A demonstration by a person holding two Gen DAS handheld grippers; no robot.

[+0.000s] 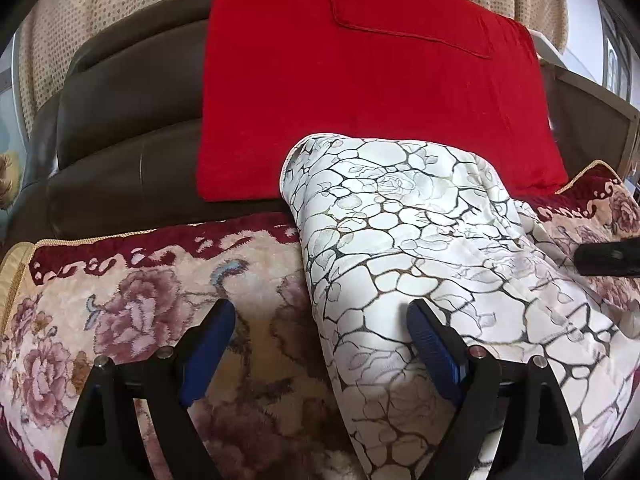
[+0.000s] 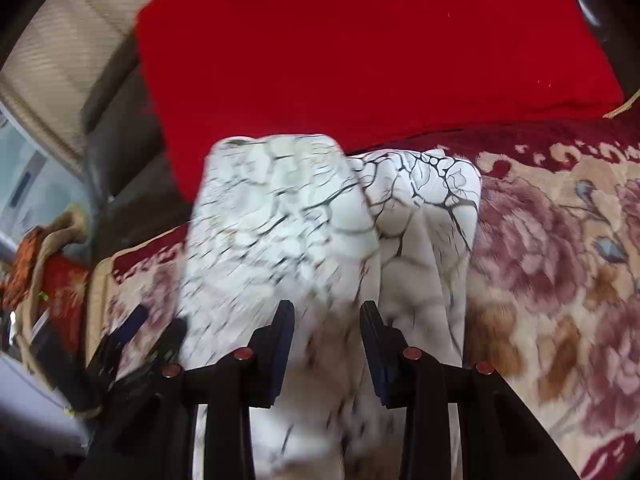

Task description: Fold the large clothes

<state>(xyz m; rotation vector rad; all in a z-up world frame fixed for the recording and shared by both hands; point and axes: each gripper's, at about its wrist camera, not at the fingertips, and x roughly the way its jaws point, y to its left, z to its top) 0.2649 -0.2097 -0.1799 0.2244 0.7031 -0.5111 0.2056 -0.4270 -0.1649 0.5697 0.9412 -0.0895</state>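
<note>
A white garment with a black crackle and rose print (image 1: 408, 240) lies folded into a long band on the floral sofa cover (image 1: 132, 312). My left gripper (image 1: 320, 320) is open, its fingers straddling the garment's left edge; it holds nothing. The right gripper's black tip (image 1: 608, 258) shows at the far right edge of that view. In the right wrist view the garment (image 2: 288, 216) is blurred and fills the middle. My right gripper (image 2: 326, 316) is partly open over the cloth, its jaws apart with no cloth pinched between them.
A red cushion (image 1: 360, 88) leans on the dark leather sofa back (image 1: 128, 120) just behind the garment; it also shows in the right wrist view (image 2: 360, 48). The floral cover (image 2: 560, 264) spreads to the right. Cluttered items (image 2: 48, 280) sit off the sofa's left end.
</note>
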